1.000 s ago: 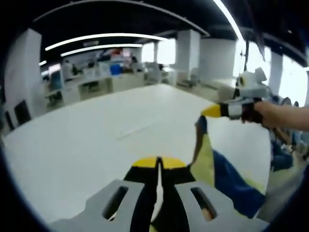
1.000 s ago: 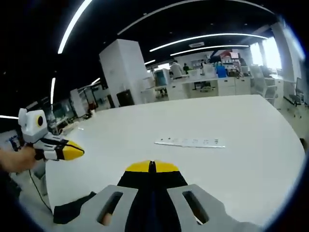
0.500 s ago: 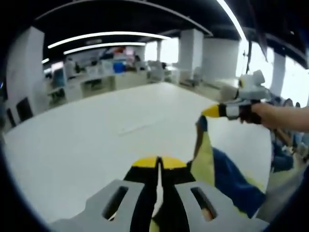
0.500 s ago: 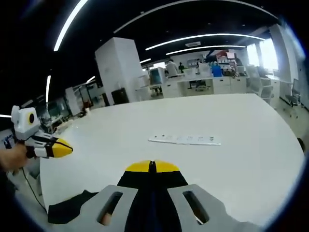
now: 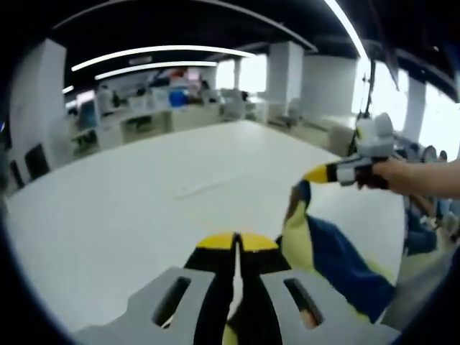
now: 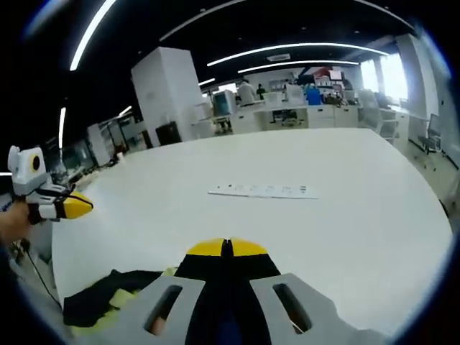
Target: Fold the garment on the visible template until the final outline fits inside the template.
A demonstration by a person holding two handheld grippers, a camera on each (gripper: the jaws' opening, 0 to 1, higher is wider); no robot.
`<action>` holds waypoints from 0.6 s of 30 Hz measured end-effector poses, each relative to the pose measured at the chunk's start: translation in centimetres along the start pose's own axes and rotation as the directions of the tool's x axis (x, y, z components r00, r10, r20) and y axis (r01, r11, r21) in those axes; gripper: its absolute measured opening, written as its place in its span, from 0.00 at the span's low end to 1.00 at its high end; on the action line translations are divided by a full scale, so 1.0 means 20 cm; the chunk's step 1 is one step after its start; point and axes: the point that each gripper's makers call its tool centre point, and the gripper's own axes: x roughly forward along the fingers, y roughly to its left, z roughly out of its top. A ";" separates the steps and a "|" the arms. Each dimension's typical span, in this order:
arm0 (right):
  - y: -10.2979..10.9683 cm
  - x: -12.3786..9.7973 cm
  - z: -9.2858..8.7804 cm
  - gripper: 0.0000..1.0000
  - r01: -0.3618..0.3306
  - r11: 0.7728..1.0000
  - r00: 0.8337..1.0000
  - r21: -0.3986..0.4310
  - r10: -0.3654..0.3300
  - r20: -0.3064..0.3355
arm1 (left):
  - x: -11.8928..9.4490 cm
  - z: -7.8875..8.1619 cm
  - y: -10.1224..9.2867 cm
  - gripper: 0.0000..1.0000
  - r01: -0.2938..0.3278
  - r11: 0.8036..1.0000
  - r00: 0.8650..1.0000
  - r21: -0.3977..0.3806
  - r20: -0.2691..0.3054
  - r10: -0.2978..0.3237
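The yellow and blue garment (image 5: pixel 327 251) hangs by its top corner from my right gripper (image 5: pixel 313 175), which a hand holds at the right of the left gripper view, shut on the cloth. The fabric drapes down past my left gripper (image 5: pixel 236 242), whose jaws are pressed together. In the right gripper view my right gripper (image 6: pixel 226 248) is shut, and dark and yellow folds of the garment (image 6: pixel 108 298) bunch below it at the lower left. My left gripper (image 6: pixel 77 206) floats at the far left there, shut, with no cloth seen at its tips.
A wide white table (image 6: pixel 345 215) spreads ahead, with a thin white strip (image 6: pixel 262 191) lying flat near its middle; the strip (image 5: pixel 205 187) also appears in the left gripper view. Desks, pillars and people stand far behind. The table's edge runs close on the right (image 5: pixel 392 244).
The two grippers have drawn further apart. The garment has spread wider below the right gripper, and more of its dark and yellow cloth now shows in the right gripper view.
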 end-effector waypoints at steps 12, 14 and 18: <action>-0.02 -0.02 -0.07 0.19 0.035 0.999 0.999 -0.001 -0.035 -0.040 | 0.00 -0.01 -0.01 0.00 0.001 1.000 1.000 -0.002 -0.003 -0.001; -0.02 -0.02 -0.09 0.21 0.044 0.999 0.998 -0.007 -0.044 -0.045 | -0.01 -0.01 -0.02 0.00 0.000 1.000 1.000 -0.001 -0.004 0.000; -0.03 -0.05 -0.09 0.31 0.061 0.998 0.997 -0.010 -0.062 -0.041 | -0.02 -0.01 -0.02 0.00 -0.002 1.000 1.000 -0.001 -0.003 0.002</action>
